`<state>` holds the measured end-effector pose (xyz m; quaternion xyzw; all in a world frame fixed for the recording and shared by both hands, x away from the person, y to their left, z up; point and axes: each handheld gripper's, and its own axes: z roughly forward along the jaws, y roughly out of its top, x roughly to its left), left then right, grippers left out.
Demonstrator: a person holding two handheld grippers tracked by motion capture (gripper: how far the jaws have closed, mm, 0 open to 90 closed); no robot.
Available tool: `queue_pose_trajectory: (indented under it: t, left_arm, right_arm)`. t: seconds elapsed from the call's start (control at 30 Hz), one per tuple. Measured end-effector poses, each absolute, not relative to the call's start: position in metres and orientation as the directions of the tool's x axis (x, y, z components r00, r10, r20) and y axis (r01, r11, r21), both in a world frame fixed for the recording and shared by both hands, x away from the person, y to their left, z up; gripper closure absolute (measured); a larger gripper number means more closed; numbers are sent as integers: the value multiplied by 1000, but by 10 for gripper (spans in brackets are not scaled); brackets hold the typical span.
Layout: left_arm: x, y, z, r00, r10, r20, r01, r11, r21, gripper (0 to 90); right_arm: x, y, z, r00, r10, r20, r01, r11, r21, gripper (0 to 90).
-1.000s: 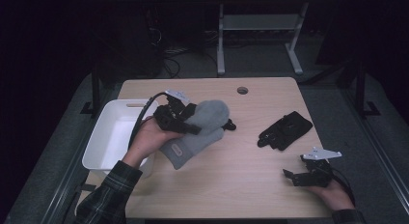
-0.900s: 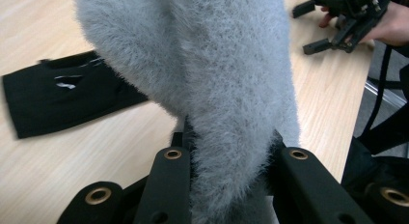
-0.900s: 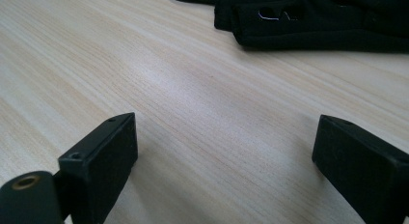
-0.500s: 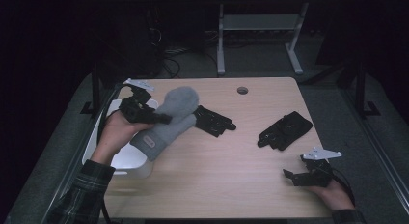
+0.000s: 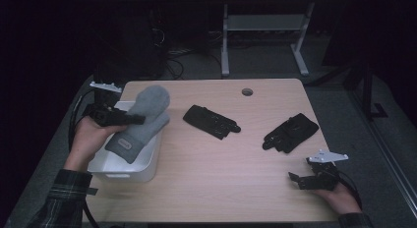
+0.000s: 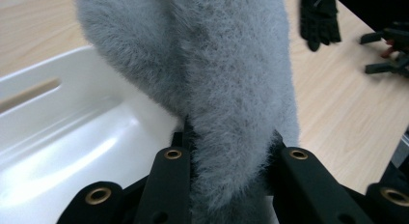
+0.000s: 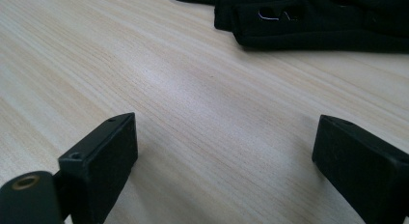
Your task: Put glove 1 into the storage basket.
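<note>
Grey mitten (image 5: pixel 140 121) hangs clamped in the left tongs (image 5: pixel 129 119) over the white bin (image 5: pixel 147 165); right tongs (image 5: pixel 301 181) gape apart.

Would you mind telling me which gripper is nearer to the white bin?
The left gripper: it holds the grey mitten right over the white bin. The right gripper rests far across the table, beside a black glove.
</note>
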<state>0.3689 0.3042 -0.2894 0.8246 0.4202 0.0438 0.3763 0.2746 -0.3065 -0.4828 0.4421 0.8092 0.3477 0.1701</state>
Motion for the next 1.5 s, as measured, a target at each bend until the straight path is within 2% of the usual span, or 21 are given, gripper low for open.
queue_pose_trajectory:
  t: [0.27,0.77,1.0,1.13,1.23,1.33,1.5]
  left_arm:
    - [375,338,-313,576,768,-280,714,-306,630,732]
    - [401,351,-381,477,816,-326,814,-272,513,728]
    - [411,354,-405,446,849,-284,841,-289,456,702]
    - [413,354,-410,455,861,-227,833,-322,449,631]
    - [413,354,-409,451,868,-209,833,-326,446,510]
    - [411,356,-405,446,875,-188,820,-316,476,373]
    - [407,358,-392,450,877,-167,789,-302,535,265]
  right_arm:
    - [275,-307,-483,-551,834,32,597,367,713,85]
    - [275,-306,-483,-551,834,33,598,367,713,85]
    - [275,-306,-483,-551,834,33,598,367,713,85]
    - [275,-306,-483,-551,834,33,597,367,713,85]
    - [275,-306,-483,-551,834,33,598,367,713,85]
    - [275,-306,-483,-551,834,32,597,367,713,85]
    - [275,-306,-483,-551,834,33,598,367,713,85]
